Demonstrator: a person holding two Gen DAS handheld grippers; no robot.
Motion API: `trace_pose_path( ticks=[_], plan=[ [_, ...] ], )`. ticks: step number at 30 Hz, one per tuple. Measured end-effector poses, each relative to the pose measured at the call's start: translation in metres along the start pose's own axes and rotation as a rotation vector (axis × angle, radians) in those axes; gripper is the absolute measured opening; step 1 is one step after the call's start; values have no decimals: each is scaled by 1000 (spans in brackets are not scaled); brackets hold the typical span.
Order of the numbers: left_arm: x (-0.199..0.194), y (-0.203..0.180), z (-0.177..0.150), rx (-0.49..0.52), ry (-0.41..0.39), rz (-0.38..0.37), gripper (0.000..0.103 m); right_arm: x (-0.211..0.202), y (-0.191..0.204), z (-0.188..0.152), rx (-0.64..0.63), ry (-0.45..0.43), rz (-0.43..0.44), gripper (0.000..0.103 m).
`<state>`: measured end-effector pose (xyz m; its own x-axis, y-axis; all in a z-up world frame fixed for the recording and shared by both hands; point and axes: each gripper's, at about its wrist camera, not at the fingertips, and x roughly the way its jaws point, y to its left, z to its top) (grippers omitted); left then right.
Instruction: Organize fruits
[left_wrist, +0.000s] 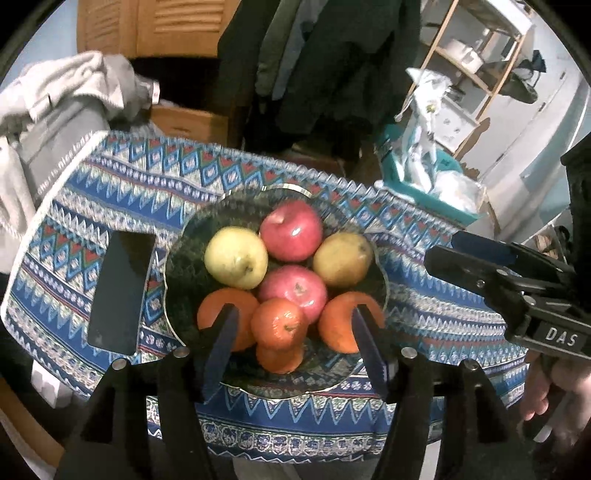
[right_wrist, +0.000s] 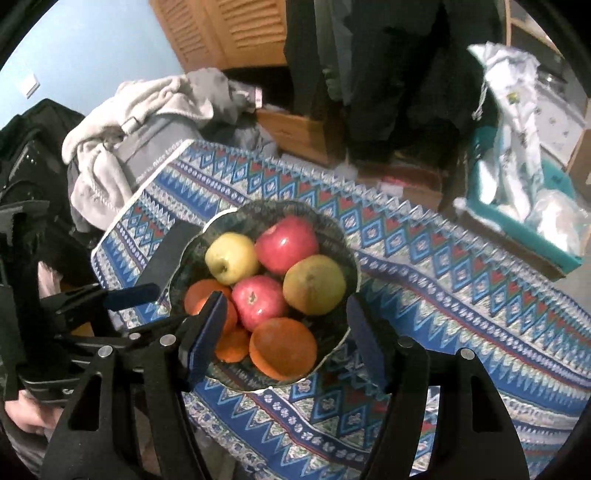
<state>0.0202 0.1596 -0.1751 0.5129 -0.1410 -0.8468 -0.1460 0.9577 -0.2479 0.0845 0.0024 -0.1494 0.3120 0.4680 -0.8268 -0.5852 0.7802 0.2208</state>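
**Hovering over the filled bowl**

Item: bowl (left_wrist: 177, 258) on the patterned cloth (left_wrist: 110, 184), holding two red apples (left_wrist: 290, 230), two yellow-green fruits (left_wrist: 236, 256) and several oranges (left_wrist: 279, 323).
My left gripper (left_wrist: 291, 347): fingers apart above the oranges, pressing nothing.
My right gripper (right_wrist: 284, 332): likewise spread, empty, over the bowl's near rim.
Step, as I judge: every fruit in sight already sits in the bowl; sorting looks near done.
Next: look for stray fruit.

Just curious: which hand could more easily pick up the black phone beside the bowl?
Probably left: the left tongs hover next to the phone; the right tongs sit beyond the fruit bowl.
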Motion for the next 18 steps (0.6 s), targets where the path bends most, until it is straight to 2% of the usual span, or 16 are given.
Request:
trace_pose_path(
  ticks=[3,7,18],
  plan=[
    [-15,-6,5,14,-35,16,71,-16,0,2,-10,-32,-31,69],
    [-32,-17,11,39,-69,31,71,-41,0,3,-20,-83,-58,71],
    [-78,-41,18,103,-184,141,81,-94,-1,1,-10,-181,-104,75]
  ],
)
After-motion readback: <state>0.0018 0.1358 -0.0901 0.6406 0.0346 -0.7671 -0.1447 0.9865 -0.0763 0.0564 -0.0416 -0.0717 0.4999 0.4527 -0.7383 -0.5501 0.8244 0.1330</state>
